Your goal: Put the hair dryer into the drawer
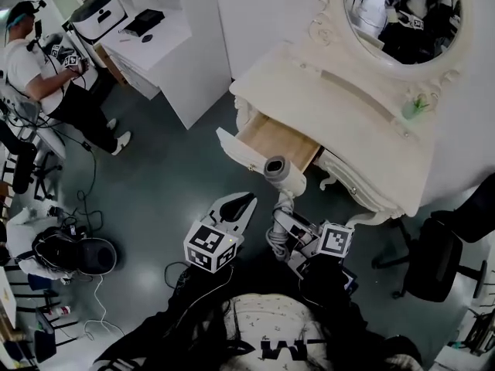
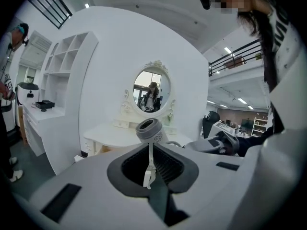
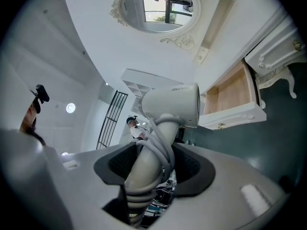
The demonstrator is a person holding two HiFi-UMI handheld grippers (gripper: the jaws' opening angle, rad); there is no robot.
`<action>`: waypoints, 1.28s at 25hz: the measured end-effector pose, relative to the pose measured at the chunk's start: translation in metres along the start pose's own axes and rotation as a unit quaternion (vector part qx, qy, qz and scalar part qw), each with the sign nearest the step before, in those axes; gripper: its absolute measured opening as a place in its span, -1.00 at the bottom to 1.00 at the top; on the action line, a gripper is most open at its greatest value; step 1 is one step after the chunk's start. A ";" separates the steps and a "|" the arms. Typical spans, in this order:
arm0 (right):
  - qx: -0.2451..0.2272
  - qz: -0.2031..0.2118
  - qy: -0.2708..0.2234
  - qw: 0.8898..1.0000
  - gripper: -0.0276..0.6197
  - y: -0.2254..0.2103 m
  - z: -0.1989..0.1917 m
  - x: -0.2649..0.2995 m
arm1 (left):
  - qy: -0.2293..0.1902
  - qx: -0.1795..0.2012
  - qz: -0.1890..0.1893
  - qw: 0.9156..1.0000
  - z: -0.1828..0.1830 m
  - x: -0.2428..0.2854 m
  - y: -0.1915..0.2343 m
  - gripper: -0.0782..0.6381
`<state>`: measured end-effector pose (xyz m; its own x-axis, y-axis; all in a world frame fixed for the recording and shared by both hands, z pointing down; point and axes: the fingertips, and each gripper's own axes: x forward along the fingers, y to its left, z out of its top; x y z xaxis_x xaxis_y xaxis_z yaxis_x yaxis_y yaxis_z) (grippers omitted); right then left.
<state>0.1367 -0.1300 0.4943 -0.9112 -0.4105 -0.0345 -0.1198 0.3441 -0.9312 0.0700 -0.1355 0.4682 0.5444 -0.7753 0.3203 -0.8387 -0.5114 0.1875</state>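
One right hand-held gripper (image 3: 148, 176) clamps the grey plastic hair dryer (image 3: 172, 104) by its handle; left hand-held gripper (image 2: 149, 172), jaws together, empty. Steer level, ahead into the open wooden drawer (image 3: 233, 91).

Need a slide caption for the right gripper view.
Right gripper holds the hair dryer by its cord-wrapped handle before the open drawer.

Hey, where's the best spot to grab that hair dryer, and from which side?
Grip the hair dryer by its handle, from the free end, jaws across it: it is slim, the barrel too wide. The right hand-held gripper holds it there.
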 end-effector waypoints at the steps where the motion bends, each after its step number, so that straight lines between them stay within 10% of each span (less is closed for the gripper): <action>1: 0.001 0.000 0.003 1.000 -0.17 -0.002 0.002 -0.001 | 0.000 0.000 0.003 1.000 0.001 0.003 0.000 -0.71; 32: 0.037 -0.043 0.013 0.998 -0.17 -0.068 0.051 0.030 | 0.012 0.002 -0.005 1.000 0.017 0.062 0.045 -0.71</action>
<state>0.1378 -0.2093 0.5383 -0.9091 -0.4128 0.0562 -0.1704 0.2454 -0.9543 0.0663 -0.2135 0.4805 0.5521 -0.7609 0.3409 -0.8330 -0.5208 0.1868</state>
